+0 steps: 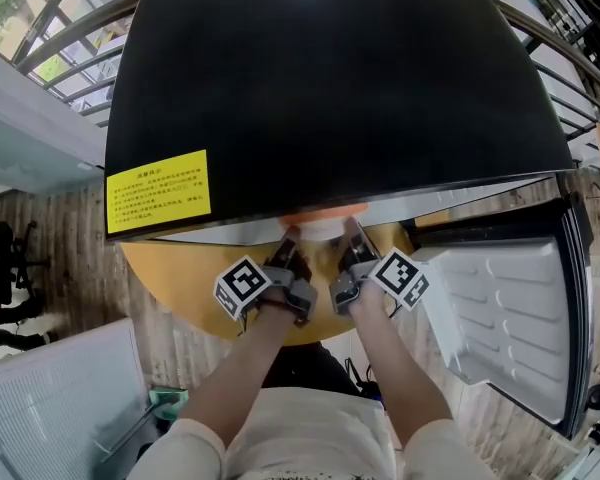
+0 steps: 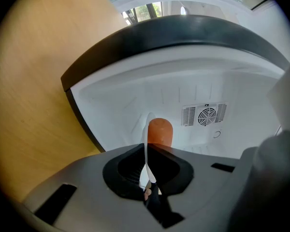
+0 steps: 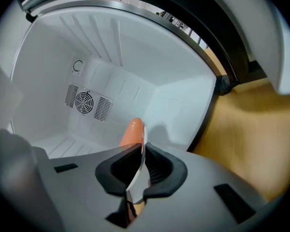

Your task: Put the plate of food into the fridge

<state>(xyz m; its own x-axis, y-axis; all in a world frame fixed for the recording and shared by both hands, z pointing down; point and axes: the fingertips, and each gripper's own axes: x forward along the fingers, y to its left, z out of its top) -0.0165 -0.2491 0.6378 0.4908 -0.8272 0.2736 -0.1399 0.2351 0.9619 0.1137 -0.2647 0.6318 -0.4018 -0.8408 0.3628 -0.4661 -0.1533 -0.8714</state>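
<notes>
plate (image 2: 146,149), seen edge-on with a sausage (image 2: 159,132) on it, was at the open mouth of the fridge (image 1: 330,88), just under its black top. left gripper (image 1: 288,240) and right gripper (image 1: 352,233), side by side, were each clamped on the plate's near rim. fan vent (image 2: 205,114) on the white back wall; door (image 1: 510,308) open at right; wooden table (image 1: 170,278) beneath.

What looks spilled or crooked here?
Nothing stands out. The left hand-held gripper and right hand-held gripper each clamp the plate by its rim, the sausage lies on it, and the fridge shows no spill or damage.
</notes>
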